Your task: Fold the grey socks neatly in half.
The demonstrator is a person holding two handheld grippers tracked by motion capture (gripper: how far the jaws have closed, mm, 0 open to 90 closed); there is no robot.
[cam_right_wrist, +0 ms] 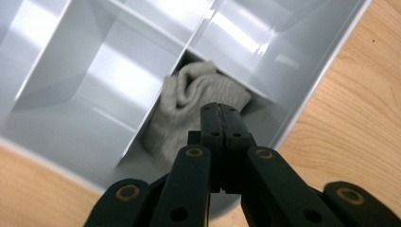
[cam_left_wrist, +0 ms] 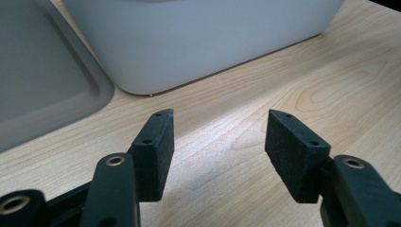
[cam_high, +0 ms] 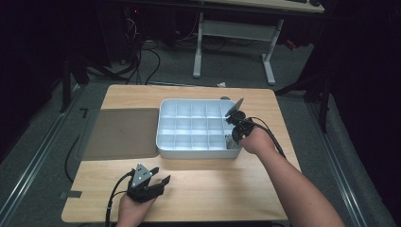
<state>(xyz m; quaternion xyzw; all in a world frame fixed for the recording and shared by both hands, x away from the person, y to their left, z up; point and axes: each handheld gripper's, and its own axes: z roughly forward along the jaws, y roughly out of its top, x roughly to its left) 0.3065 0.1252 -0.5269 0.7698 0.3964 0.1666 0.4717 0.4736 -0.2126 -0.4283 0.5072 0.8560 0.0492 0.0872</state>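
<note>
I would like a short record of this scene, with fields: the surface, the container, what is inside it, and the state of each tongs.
surface: wooden table
container: white divided box, many compartments
beside container: grey flat lid, to its left on the table
contents: grey cloth in a compartment at the box's near right corner
left tongs: open, holding nothing, low over the table, in front of the box
right tongs: jaws together, above the cloth's compartment; no cloth seen between them

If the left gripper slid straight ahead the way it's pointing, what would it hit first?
Probably the near wall of the white divided bin. The left gripper stands open over bare table, aimed at that wall. The grey tray lies off to one side, though depth is uncertain.
</note>
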